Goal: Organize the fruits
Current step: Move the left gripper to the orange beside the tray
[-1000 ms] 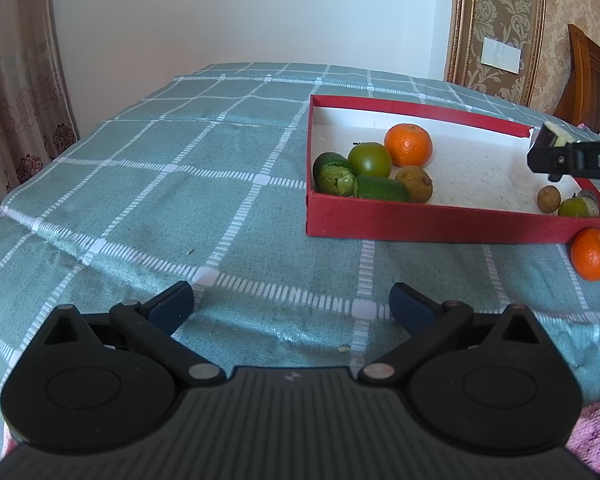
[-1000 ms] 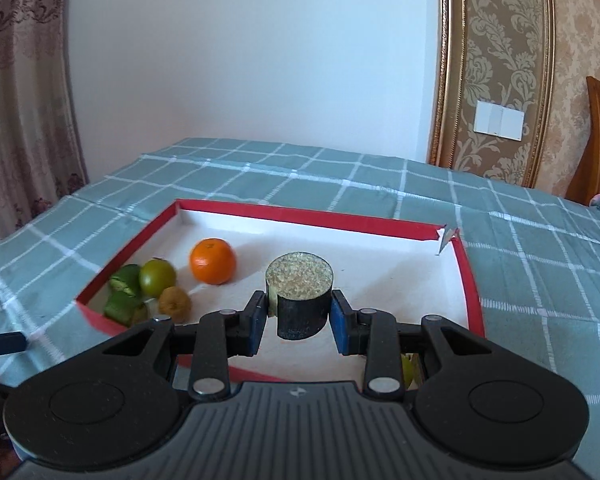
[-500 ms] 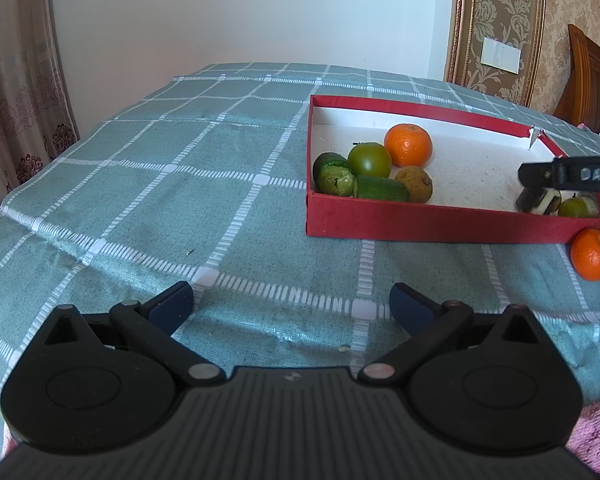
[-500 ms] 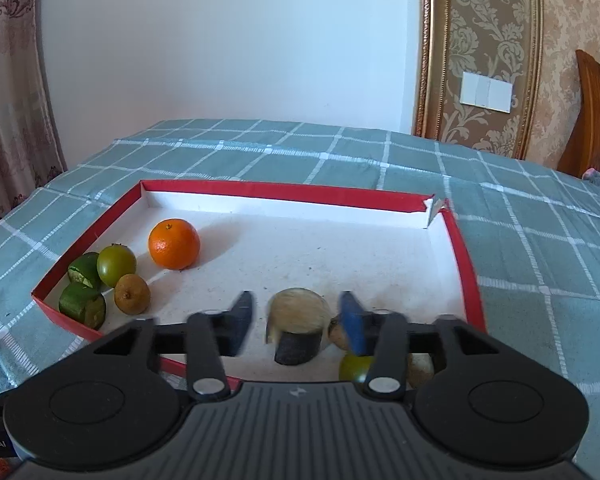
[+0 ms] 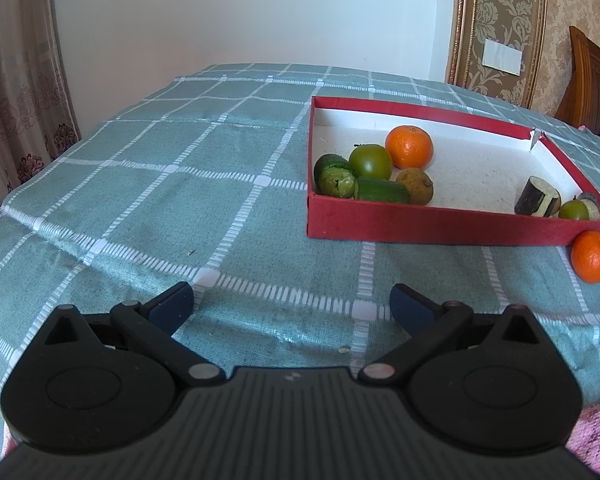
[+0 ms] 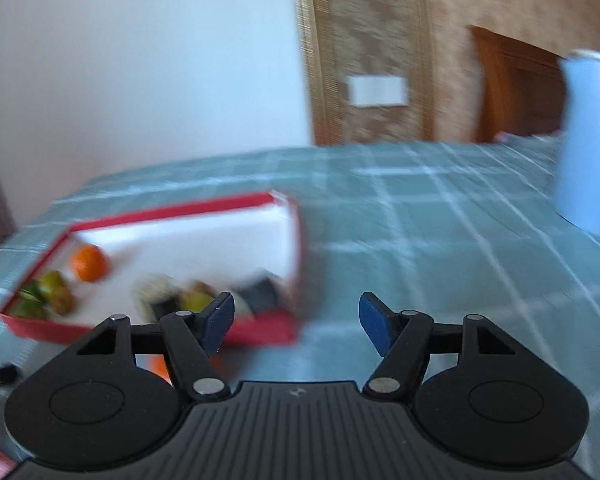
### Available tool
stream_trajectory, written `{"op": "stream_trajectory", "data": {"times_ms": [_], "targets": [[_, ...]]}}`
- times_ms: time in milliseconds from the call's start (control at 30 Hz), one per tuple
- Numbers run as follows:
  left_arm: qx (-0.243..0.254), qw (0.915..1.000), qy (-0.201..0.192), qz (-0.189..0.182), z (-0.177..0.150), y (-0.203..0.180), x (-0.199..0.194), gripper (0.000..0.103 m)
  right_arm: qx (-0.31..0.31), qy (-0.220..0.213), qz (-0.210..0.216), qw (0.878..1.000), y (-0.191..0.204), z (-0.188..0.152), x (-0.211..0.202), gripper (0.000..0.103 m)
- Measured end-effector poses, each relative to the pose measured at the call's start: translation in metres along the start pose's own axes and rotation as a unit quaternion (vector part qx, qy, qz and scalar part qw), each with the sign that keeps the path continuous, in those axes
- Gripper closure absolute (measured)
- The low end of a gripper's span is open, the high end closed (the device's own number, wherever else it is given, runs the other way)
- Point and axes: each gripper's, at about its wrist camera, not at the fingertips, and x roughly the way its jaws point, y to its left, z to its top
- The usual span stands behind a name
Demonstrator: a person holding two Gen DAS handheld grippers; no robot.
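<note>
red box point(image 5: 420, 222): oranges 1 | outside: orange point(image 5: 592, 256) 1 | left tool point(image 5: 291, 307) agape; right tool point(image 6: 297, 318) agape, empty

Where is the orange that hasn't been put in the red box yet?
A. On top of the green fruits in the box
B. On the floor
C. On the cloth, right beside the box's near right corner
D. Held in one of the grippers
C: the loose orange lies on the checked cloth just outside the red box, at its near right corner.
</note>
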Motion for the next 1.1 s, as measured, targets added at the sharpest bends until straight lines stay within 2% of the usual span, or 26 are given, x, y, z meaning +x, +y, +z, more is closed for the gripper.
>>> {"op": "stream_trajectory", "data": {"times_ms": [133,333,500,700,900,1100], "targets": [[0.016,0.9990,-0.030,0.029,0.001,-0.011,-0.014,0.000,0.025,0.032,-0.013,0.999,-0.016,-0.011,0.009,0.034],[0.063,0.9951,-0.070,-0.029,0.013,-0.064,-0.050,0.000,0.034,0.022,-0.015,0.999,-0.020,-0.011,0.006,0.034],[0.101,0.9902,-0.066,-0.071,0.017,-0.127,-0.055,0.000,0.041,0.012,-0.009,0.999,-0.037,-0.013,-0.003,0.034],[0.106,0.9898,-0.063,-0.071,0.012,-0.186,-0.040,0.000,0.072,0.007,-0.002,0.997,-0.061,-0.014,-0.005,0.034],[0.094,0.9925,-0.047,-0.063,0.009,-0.207,-0.019,0.000,0.068,0.007,0.011,0.998,-0.060,-0.015,-0.004,0.034],[0.091,0.9929,-0.052,-0.055,0.008,-0.223,-0.016,0.000,0.093,0.013,0.022,0.995,-0.068,-0.017,-0.001,0.035]]}}
